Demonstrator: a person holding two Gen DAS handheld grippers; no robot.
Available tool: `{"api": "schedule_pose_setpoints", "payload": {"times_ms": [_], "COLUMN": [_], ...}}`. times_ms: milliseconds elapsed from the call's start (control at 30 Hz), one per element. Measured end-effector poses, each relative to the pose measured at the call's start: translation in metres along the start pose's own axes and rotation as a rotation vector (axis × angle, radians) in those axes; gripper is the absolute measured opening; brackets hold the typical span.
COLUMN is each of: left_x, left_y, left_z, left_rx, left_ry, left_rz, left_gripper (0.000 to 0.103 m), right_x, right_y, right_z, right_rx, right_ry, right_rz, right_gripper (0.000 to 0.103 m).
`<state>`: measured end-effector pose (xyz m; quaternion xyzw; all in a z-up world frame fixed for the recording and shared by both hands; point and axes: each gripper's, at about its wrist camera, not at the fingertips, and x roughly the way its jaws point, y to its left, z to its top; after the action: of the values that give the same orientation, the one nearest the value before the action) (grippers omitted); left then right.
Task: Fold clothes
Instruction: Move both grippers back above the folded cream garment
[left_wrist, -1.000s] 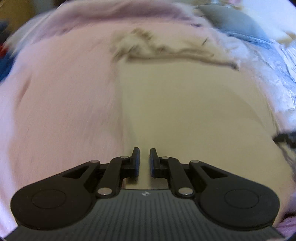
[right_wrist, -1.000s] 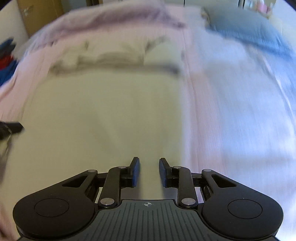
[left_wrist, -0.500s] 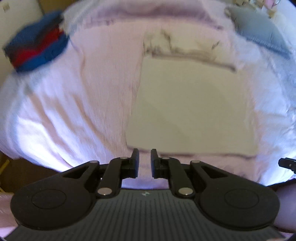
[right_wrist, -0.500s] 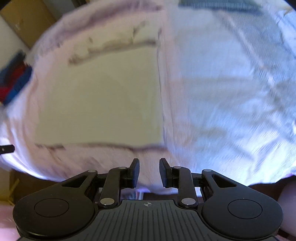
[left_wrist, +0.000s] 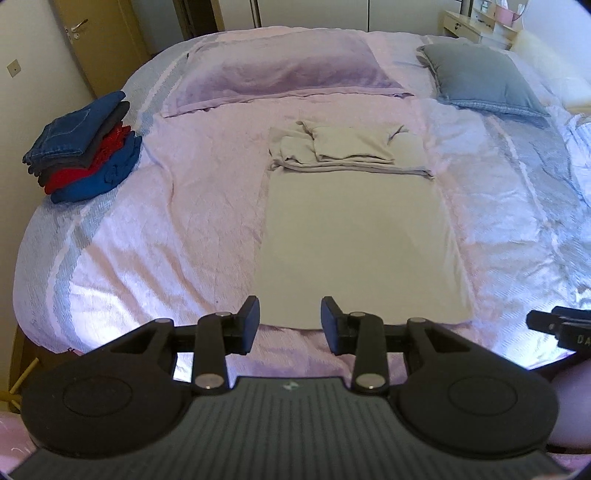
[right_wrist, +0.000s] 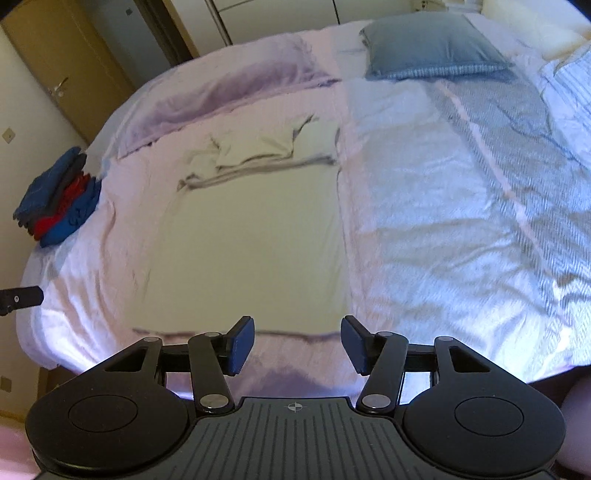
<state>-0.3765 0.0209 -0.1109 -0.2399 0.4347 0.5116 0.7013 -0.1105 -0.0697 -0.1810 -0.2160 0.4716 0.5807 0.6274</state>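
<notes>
A cream garment (left_wrist: 354, 236) lies flat on the bed in a long rectangle, with its sleeves and top folded in at the far end (left_wrist: 351, 149). The right wrist view shows the same garment (right_wrist: 255, 243). My left gripper (left_wrist: 290, 325) hovers open above the garment's near edge, nothing between its fingers. My right gripper (right_wrist: 297, 345) is open too, just short of the near edge, also empty. The right gripper's tip (left_wrist: 554, 326) shows at the right edge of the left wrist view.
A stack of folded clothes (left_wrist: 85, 147), blue, grey and red, sits at the bed's far left corner. A lilac pillow (left_wrist: 280, 77) and a grey cushion (left_wrist: 484, 83) lie at the head. The pink and pale blue bedspread (left_wrist: 147, 229) surrounds the garment. A door (right_wrist: 55, 74) stands at left.
Both grippers pulled back from low over the garment to the bed's near edge and rose. Both jaws went from nearly shut to wide open.
</notes>
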Motion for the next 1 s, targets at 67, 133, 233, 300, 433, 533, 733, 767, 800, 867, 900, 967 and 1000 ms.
{"api": "schedule_pose_setpoints", "payload": {"times_ms": [67,133,233,300,433,533,733,767,800,867,900,967,1000], "left_x": [-0.003,-0.006,-0.010,-0.011,-0.011,-0.007,0.019,0.028,0.036,0.061,0.074,0.099,0.112], "left_y": [0.001,0.002,0.004,0.004,0.003,0.000,0.018,0.025,0.034,0.054,0.061,0.077,0.084], "left_z": [-0.004,-0.007,-0.010,-0.011,-0.017,-0.024,-0.038,-0.040,-0.042,-0.047,-0.047,-0.048,-0.048], "left_rx": [0.002,0.003,0.001,0.000,0.001,0.002,-0.036,-0.064,-0.094,-0.171,-0.193,-0.239,-0.261], "left_ry": [0.000,0.003,0.004,0.007,0.019,0.033,0.064,0.074,0.084,0.099,0.099,0.099,0.099], "left_rz": [-0.004,-0.006,-0.006,-0.006,-0.008,-0.012,-0.071,-0.087,-0.104,-0.138,-0.153,-0.183,-0.198], "left_gripper": [0.033,0.034,0.034,0.034,0.034,0.035,0.039,0.040,0.041,0.041,0.041,0.041,0.041], "right_x": [-0.004,-0.008,-0.010,-0.012,-0.015,-0.015,-0.003,0.000,0.004,0.014,0.021,0.036,0.045], "right_y": [0.003,0.006,0.008,0.009,0.012,0.010,-0.001,-0.005,-0.009,-0.019,-0.026,-0.040,-0.048], "right_z": [-0.005,-0.009,-0.013,-0.017,-0.023,-0.028,-0.036,-0.036,-0.037,-0.038,-0.039,-0.040,-0.040], "right_rx": [-0.011,-0.019,-0.022,-0.024,-0.027,-0.021,0.002,0.010,0.019,0.045,0.059,0.090,0.108], "right_ry": [0.000,0.002,0.007,0.010,0.017,0.029,0.061,0.064,0.064,0.058,0.055,0.054,0.057], "right_rz": [-0.002,-0.003,-0.005,-0.007,-0.010,-0.013,-0.009,-0.007,-0.005,0.001,0.004,0.012,0.015], "right_gripper": [0.056,0.056,0.056,0.056,0.056,0.056,0.056,0.056,0.056,0.056,0.056,0.056,0.056]}}
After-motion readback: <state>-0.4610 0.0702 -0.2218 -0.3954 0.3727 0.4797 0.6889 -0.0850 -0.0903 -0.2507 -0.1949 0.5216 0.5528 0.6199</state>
